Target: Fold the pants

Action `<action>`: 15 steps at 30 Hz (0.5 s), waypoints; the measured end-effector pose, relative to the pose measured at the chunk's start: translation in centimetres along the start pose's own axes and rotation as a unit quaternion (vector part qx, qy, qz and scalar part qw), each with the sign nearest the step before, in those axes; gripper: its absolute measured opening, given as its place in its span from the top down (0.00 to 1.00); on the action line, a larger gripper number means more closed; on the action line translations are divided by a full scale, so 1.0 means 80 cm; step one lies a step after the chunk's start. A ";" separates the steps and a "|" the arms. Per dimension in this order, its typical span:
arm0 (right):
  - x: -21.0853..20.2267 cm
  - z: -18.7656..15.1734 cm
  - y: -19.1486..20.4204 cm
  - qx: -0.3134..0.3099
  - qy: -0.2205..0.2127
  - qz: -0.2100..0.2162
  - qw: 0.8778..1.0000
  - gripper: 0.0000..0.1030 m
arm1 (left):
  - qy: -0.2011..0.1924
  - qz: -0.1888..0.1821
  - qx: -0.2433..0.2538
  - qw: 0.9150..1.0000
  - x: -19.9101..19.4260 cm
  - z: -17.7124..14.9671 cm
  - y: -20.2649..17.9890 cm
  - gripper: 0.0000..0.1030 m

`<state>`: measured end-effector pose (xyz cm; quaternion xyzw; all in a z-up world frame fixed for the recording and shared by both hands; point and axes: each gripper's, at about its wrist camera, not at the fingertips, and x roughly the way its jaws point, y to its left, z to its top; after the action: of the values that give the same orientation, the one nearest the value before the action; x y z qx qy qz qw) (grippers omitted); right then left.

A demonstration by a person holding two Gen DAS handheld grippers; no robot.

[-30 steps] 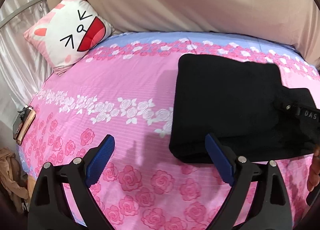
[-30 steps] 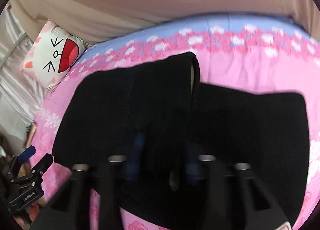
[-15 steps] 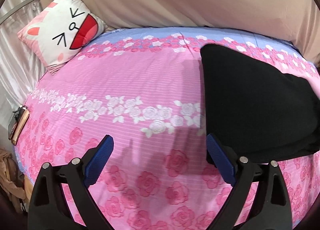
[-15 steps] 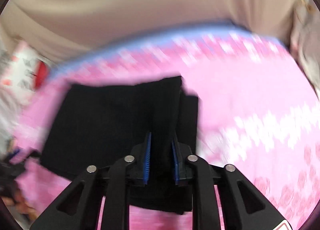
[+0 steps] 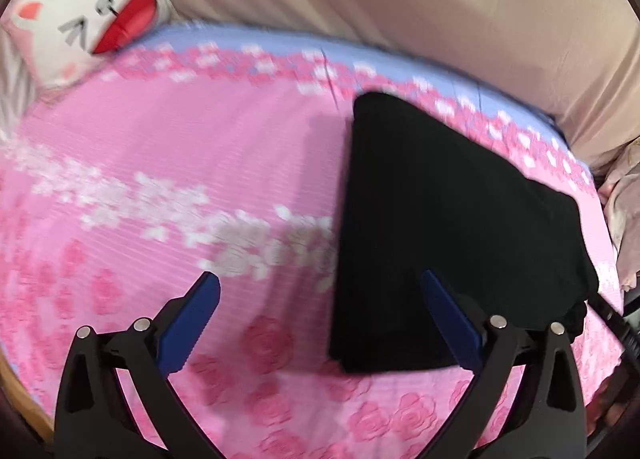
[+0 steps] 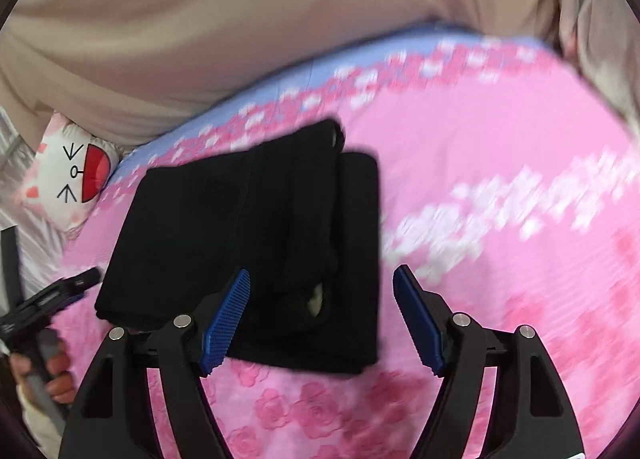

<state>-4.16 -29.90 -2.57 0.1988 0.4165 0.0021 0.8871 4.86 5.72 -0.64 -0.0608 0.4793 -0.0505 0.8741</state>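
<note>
On the pink bed cover point(image 5: 168, 163) with its rose pattern, the left wrist view shows the black pants point(image 5: 448, 227) folded into a flat stack. They lie toward the right side of the bed. The left gripper point(image 5: 320, 323) is low in front, and its two blue tongs are wide apart with nothing between them. The left blue pad point(image 5: 192, 323) is over bare pink cover. The right blue pad point(image 5: 452, 323) shows in front of the near edge of the pants; I cannot tell if it touches the cloth. A white cat pillow point(image 5: 88, 7) with a big red mouth sits at the far left corner of the bed. A tan curtain point(image 5: 400, 7) hangs behind the bed. This picture is a bit blurry.

From the right wrist view, the pants point(image 6: 248, 227) lie on the bed cover point(image 6: 500, 239), left of the middle. The top layer is a little narrower than the layer under it, so a black strip shows along the right side. The right gripper point(image 6: 322, 319) has its tongs spread apart too, and it holds nothing. Its left pad point(image 6: 228, 319) is in front of the pants, and its right pad point(image 6: 416, 319) is in front of pink cover just beside them. The cat pillow point(image 6: 68, 179) sits far to the left. At the left edge the left gripper point(image 6: 52, 295) peeks in, held by a hand point(image 6: 52, 371).
</note>
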 end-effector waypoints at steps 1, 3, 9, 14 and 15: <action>0.009 -0.004 0.000 0.004 0.010 -0.001 1.000 0.29 | 0.009 -0.010 0.003 1.000 0.010 0.001 -0.004 0.04; 0.025 -0.013 0.003 0.009 0.028 0.010 1.000 0.25 | 0.026 -0.026 0.003 0.999 0.029 -0.001 -0.012 0.05; 0.024 -0.010 0.023 0.000 0.016 0.023 1.000 0.72 | 0.044 -0.111 0.000 0.993 0.034 0.005 -0.016 0.71; -0.045 -0.006 0.046 -0.033 -0.005 0.056 0.998 0.76 | 0.025 -0.121 0.048 0.991 -0.043 -0.019 -0.022 0.76; -0.058 -0.015 0.045 -0.033 -0.004 0.056 0.998 0.75 | 0.026 -0.120 0.055 0.991 -0.052 -0.027 -0.022 0.75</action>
<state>-7.52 -26.97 1.40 0.1922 0.4011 0.0646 0.8933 0.76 4.49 1.92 -0.0686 0.4873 -0.1828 0.8511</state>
